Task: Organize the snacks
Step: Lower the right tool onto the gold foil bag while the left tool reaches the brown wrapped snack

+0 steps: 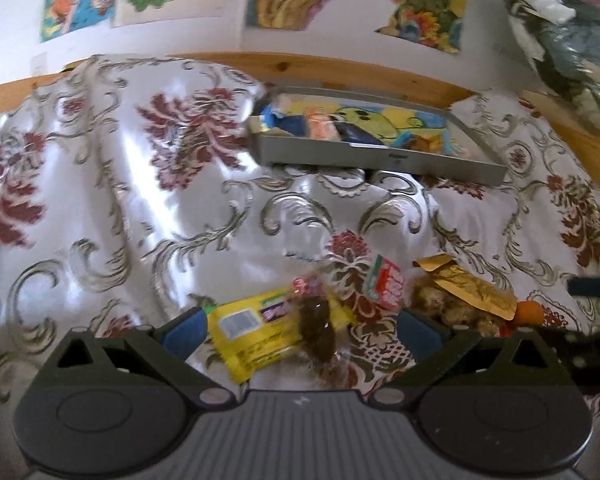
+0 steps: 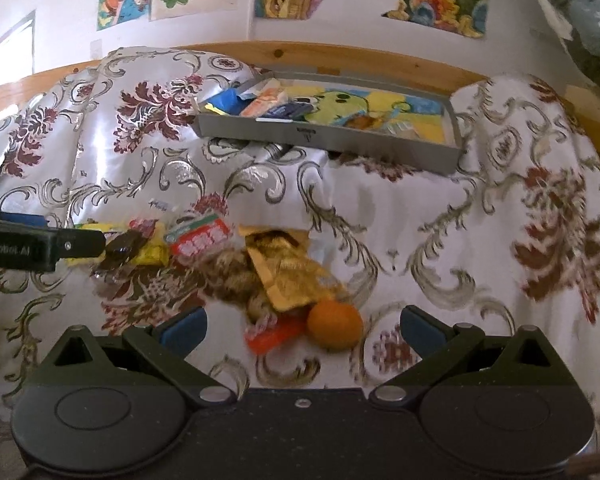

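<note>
A pile of snacks lies on the floral cloth. In the left wrist view my left gripper (image 1: 300,330) is open around a yellow packet (image 1: 252,330) and a clear-wrapped dark sweet (image 1: 320,330); a red-and-white packet (image 1: 388,284), a gold wrapper (image 1: 472,286) and a cookie bag (image 1: 448,308) lie to the right. In the right wrist view my right gripper (image 2: 302,330) is open over an orange ball (image 2: 334,324) and an orange-red wrapper (image 2: 274,334). The grey tray (image 1: 380,158) at the back holds several snacks; it also shows in the right wrist view (image 2: 324,140).
The cloth (image 2: 420,216) is rumpled, with raised folds left and right of the tray. A wooden rail (image 2: 340,54) and a wall with pictures run behind. A bundle of bags (image 1: 572,40) hangs at the upper right. The left gripper's finger (image 2: 40,246) shows at the right wrist view's left edge.
</note>
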{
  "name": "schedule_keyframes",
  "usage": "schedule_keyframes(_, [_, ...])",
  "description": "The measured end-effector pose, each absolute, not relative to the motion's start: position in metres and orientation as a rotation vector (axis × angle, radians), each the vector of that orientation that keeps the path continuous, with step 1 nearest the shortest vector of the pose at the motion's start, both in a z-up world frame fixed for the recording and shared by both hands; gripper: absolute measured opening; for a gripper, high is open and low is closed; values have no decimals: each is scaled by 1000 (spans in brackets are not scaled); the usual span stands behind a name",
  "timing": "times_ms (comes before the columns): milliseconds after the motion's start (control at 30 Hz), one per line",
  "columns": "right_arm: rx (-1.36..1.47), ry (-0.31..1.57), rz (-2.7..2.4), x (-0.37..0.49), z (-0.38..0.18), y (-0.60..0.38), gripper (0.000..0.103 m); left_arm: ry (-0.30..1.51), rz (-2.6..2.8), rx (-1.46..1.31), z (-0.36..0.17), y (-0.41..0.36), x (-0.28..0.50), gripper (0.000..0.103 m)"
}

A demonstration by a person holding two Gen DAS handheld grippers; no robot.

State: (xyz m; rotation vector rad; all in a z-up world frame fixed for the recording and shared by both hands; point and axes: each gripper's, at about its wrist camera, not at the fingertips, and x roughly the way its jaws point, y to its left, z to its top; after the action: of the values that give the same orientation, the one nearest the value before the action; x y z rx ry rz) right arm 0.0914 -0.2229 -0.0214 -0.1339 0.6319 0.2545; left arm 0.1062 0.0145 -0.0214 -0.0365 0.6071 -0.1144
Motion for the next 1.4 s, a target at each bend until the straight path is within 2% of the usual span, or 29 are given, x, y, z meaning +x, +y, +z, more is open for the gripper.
schedule_keyframes(333, [-166, 672, 353, 144, -28, -218, 102, 687, -210, -47, -38, 15, 132, 102])
schedule_keyframes(500, [-138, 710, 376, 167, -35, -218, 102, 705, -201, 49, -43, 8, 138, 102])
schedule_keyframes(633, [-97, 744, 379, 181, -39, -219, 95, 706, -208, 116, -46, 1, 139, 102])
schedule_keyframes(800, [-72, 762, 414, 187, -42, -218, 92, 690, -227, 156, -46, -4, 138, 99])
schedule_keyframes(900, [-45, 792, 453, 189, -45, -216, 85, 689, -246, 169, -46, -6, 137, 98])
schedule_keyframes(1067, [-35, 802, 472, 185, -47, -214, 77, 691, -284, 180, -46, -9, 134, 91])
schedule_keyframes(1167, [-7, 807, 465, 184, -45, -217, 74, 703, -315, 192, -45, -13, 133, 84])
schedule_keyframes(1400, [-8, 819, 462, 186, -43, -216, 75, 734, -338, 170, -44, -14, 136, 81])
